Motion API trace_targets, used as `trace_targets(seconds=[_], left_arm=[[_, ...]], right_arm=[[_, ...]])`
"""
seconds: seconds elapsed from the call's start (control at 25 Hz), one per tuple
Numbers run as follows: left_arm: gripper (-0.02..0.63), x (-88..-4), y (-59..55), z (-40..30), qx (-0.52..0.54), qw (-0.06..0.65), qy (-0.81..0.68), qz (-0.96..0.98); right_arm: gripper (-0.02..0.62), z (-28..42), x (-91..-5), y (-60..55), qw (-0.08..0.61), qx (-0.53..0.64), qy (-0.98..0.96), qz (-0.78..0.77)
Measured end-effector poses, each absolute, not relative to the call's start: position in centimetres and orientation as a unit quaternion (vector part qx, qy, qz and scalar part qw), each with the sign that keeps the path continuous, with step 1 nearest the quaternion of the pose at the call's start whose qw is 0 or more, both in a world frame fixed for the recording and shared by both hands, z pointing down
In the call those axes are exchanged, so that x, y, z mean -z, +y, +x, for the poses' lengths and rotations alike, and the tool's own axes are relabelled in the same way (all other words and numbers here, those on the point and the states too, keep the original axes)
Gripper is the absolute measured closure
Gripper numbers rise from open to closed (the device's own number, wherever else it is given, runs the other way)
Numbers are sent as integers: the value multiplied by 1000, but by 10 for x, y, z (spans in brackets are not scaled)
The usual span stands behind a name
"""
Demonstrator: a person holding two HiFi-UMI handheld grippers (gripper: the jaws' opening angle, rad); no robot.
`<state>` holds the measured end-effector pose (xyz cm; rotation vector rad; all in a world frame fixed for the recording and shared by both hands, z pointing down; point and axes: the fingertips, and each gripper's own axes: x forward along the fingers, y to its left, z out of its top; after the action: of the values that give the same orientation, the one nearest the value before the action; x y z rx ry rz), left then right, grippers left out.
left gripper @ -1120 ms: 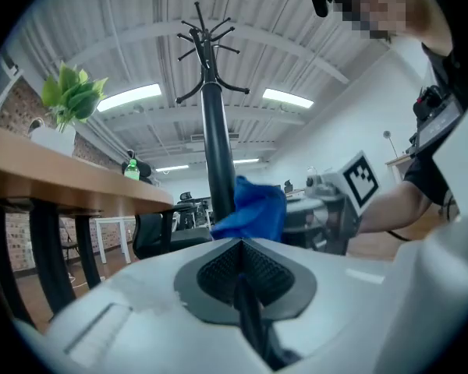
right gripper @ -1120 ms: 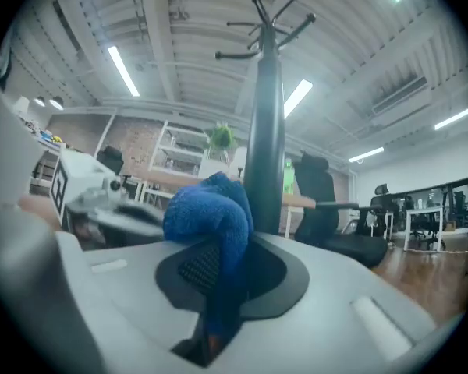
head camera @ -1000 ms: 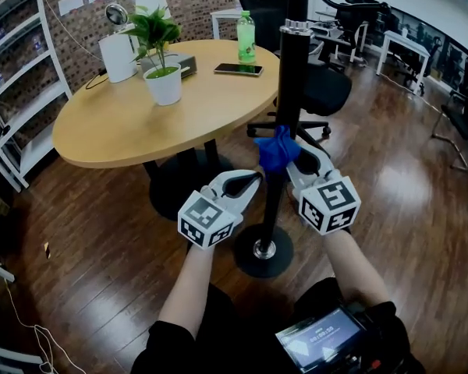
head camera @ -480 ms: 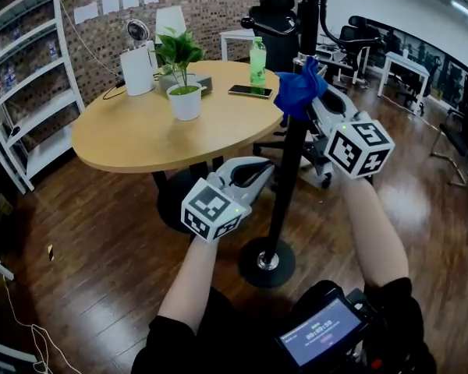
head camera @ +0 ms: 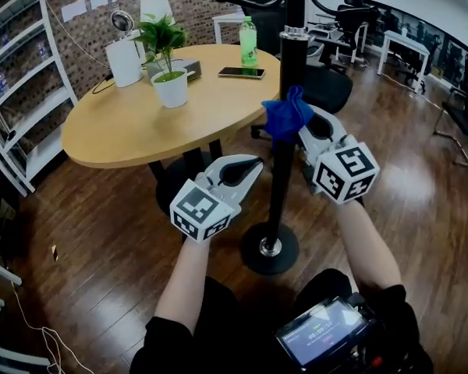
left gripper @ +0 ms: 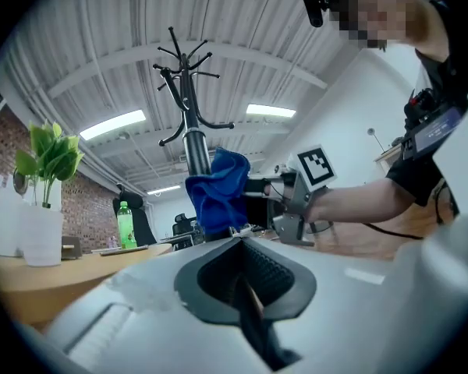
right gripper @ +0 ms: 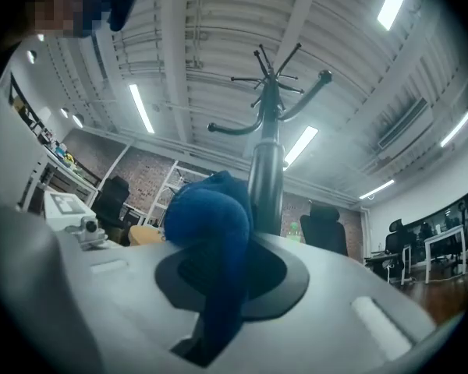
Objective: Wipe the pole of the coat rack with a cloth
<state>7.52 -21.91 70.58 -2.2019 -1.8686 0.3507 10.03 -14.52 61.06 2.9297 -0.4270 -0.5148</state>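
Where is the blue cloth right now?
In the head view, the blue cloth is pinched in the right gripper and held against the coat rack's black pole, partway up, just right of the round wooden table.

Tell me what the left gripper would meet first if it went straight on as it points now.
Probably the coat rack's pole, near the blue cloth that the right gripper holds against it. The left gripper, its jaws closed, aims there, though depth is unclear.
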Motion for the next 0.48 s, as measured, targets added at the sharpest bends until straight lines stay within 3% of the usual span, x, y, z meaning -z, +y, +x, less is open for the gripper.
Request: trace_targets(seconds=[0.48], left_arm=[[604,-813,-210,86,-40,100,-636,-764]], right_arm=[[548,105,-902,-157,21,-46,-139,989]])
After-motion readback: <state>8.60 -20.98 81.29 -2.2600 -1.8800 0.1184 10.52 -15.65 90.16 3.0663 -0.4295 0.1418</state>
